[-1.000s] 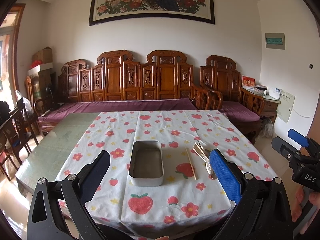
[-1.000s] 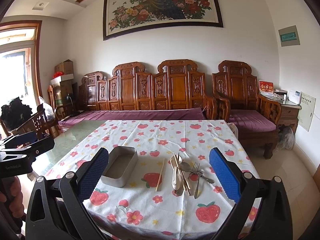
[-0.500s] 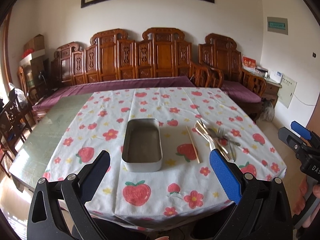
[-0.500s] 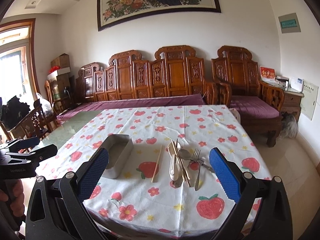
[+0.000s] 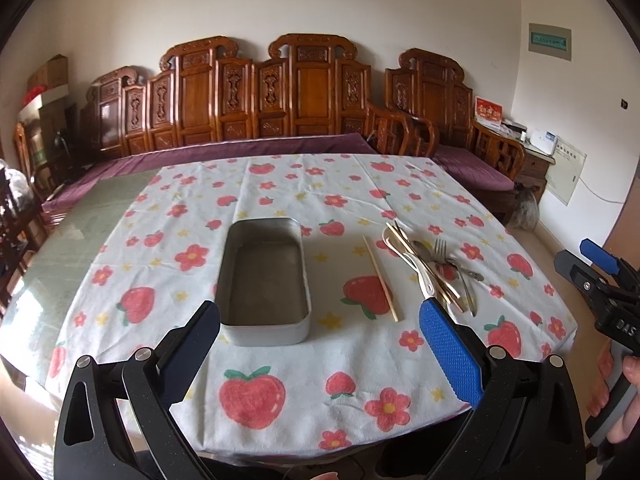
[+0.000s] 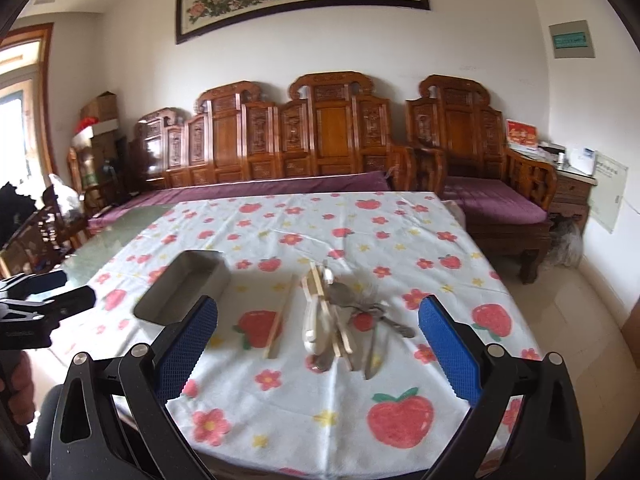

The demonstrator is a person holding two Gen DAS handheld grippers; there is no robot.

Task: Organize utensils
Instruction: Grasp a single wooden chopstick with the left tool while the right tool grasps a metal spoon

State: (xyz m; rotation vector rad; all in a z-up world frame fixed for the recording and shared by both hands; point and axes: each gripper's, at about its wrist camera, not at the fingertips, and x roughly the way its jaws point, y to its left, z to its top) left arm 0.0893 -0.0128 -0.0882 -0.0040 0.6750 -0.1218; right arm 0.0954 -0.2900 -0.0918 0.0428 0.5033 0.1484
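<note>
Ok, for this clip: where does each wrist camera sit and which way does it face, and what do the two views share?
Left wrist: on the left gripper, near the table edge, facing the metal tin; its open fingers show, with the other gripper and a hand at right.
Right wrist: on the right gripper, facing the utensil pile; its open fingers show, with the other gripper at left.
Shared: the tin, the pile, a lone chopstick, the strawberry tablecloth, the wooden bench.
</note>
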